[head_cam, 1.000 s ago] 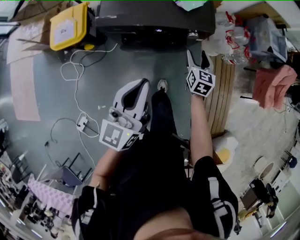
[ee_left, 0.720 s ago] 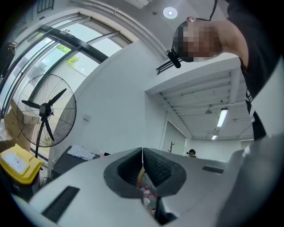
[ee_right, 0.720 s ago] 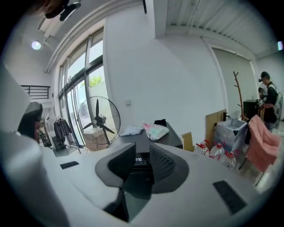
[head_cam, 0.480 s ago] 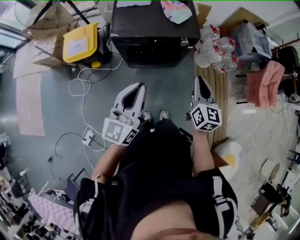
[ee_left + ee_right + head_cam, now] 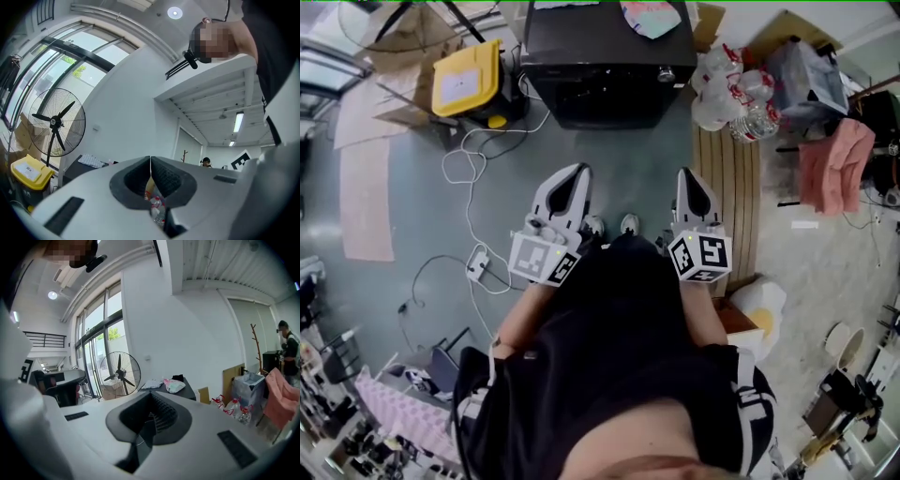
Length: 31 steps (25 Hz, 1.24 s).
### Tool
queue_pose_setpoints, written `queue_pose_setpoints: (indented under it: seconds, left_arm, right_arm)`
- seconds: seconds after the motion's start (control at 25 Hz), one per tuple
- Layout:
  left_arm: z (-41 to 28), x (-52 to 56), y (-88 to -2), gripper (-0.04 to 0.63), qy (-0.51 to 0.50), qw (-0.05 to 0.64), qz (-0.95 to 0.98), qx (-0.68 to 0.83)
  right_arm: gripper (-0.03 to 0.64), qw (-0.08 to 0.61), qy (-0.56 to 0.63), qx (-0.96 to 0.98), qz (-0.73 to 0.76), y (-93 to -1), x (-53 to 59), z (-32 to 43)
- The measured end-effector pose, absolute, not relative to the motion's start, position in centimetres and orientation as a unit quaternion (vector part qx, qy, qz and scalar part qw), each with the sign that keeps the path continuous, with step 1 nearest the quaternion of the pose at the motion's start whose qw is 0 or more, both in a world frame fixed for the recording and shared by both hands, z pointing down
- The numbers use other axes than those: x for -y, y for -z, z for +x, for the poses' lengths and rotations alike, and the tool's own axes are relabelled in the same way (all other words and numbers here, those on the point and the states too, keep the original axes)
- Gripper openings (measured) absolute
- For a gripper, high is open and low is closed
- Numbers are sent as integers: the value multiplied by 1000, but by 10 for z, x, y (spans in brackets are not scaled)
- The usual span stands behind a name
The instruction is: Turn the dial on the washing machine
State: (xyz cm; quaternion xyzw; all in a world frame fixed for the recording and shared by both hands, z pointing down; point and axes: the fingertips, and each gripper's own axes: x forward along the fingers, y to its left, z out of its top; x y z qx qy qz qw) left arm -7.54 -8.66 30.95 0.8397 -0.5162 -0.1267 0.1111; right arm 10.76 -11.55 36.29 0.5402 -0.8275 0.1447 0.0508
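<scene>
The black washing machine point(image 5: 609, 47) stands on the floor ahead of me, with cloths on its top and a round dial point(image 5: 666, 75) at its front right corner. Both grippers are held close to my body, well short of the machine. My left gripper point(image 5: 573, 174) is shut with nothing in it, its jaws meeting at the tip point(image 5: 150, 159). My right gripper point(image 5: 687, 178) is shut and empty too point(image 5: 151, 395). It points toward the machine's top point(image 5: 187, 391), which shows beyond its jaws.
A yellow-lidded bin point(image 5: 467, 80) and cardboard sit left of the machine. A white cable and power strip point(image 5: 476, 267) trail over the floor at left. Water bottles point(image 5: 736, 94), a wooden pallet point(image 5: 727, 187) and a pink cloth point(image 5: 834, 159) lie at right. A standing fan point(image 5: 56, 124) is by the windows.
The right gripper's jaws, open a second ago near the machine, have closed, and the gripper has drawn back toward my body. The left gripper has stayed shut.
</scene>
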Motion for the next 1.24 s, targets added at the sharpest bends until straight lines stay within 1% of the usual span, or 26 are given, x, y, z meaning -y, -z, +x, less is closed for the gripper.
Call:
queue_pose_setpoints:
  seconds: [0.36, 1.24]
  left_arm:
    - [-66, 93, -309, 25, 125, 105, 831, 532]
    - [-61, 109, -309, 25, 124, 102, 831, 532]
  right_arm:
    - [25, 65, -128, 836, 530, -360, 121, 116]
    - [25, 69, -133, 837, 527, -363, 135, 116]
